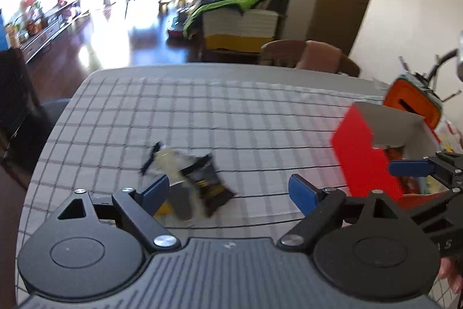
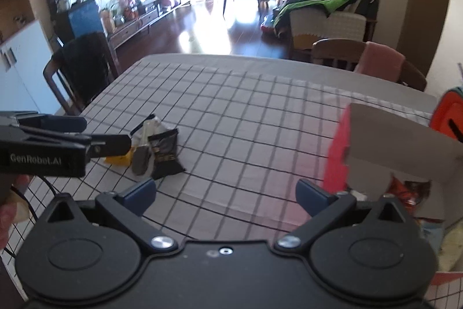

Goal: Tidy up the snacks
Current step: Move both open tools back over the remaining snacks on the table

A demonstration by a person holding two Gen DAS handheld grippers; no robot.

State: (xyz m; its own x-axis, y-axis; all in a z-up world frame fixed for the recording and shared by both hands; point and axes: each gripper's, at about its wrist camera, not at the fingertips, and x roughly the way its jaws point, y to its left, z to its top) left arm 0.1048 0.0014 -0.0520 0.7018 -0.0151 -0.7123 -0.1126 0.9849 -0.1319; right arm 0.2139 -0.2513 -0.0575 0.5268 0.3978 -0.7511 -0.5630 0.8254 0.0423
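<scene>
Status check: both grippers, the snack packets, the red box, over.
Left gripper open, empty. Right gripper open, empty. Snack packets loose on checked tablecloth; red box open, snacks inside. Nothing in the way.

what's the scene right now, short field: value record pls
surface: table with grid-pattern cloth
loose snacks: black packet, grey packet and yellow packet, clustered on the cloth
container: red box, open, snacks inside
left gripper: open, empty, near the loose snacks
right gripper: open, empty, beside the red box
</scene>
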